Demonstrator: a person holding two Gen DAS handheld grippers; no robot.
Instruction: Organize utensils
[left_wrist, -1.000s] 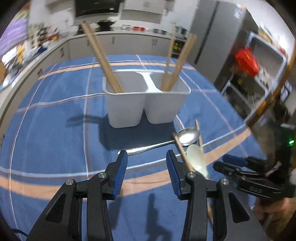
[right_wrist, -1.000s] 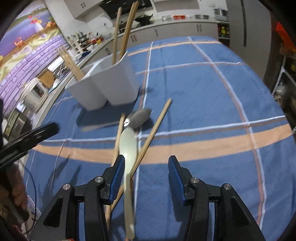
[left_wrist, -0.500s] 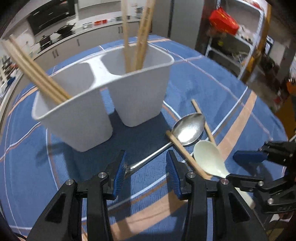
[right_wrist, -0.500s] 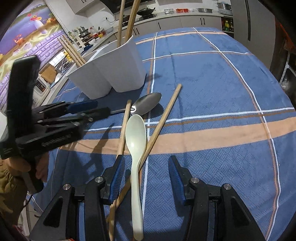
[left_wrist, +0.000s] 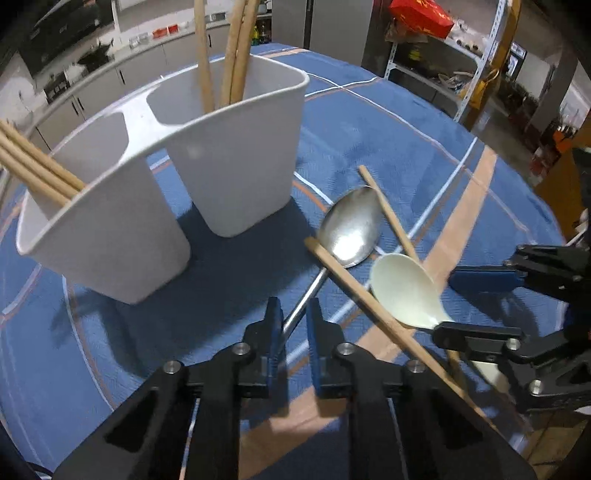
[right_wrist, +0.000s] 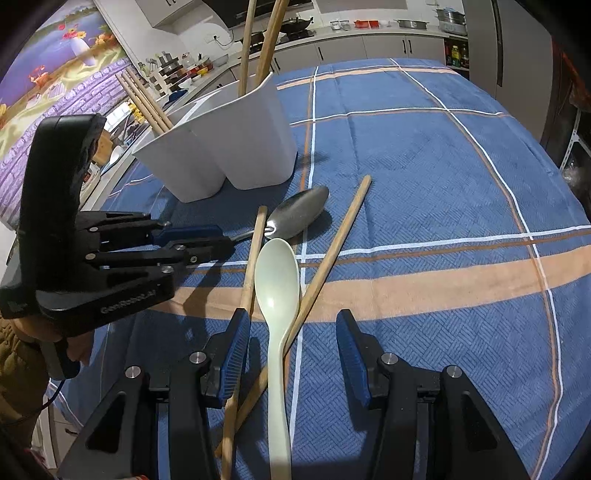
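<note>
A white two-compartment holder (left_wrist: 229, 155) (right_wrist: 236, 147) stands on the blue cloth with wooden chopsticks (left_wrist: 236, 51) upright in both cups. A metal spoon (left_wrist: 351, 229) (right_wrist: 299, 216), a pale plastic spoon (left_wrist: 402, 291) (right_wrist: 277, 280) and two loose chopsticks (left_wrist: 362, 291) (right_wrist: 332, 251) lie crossed in front of it. My left gripper (left_wrist: 294, 325) (right_wrist: 214, 242) is shut on the metal spoon's handle at table level. My right gripper (right_wrist: 291, 347) (left_wrist: 448, 302) is open, its jaws on either side of the plastic spoon's handle and the chopsticks.
The table is covered by a blue plaid cloth (right_wrist: 424, 155) with orange and white stripes. Kitchen counters (right_wrist: 369, 40) run behind the table. A metal shelf rack (left_wrist: 461, 74) with a red bag (left_wrist: 421, 18) stands to one side.
My left gripper has dropped lower and closed its jaws on the metal spoon's handle. My right gripper has moved slightly forward over the plastic spoon and stays open.
</note>
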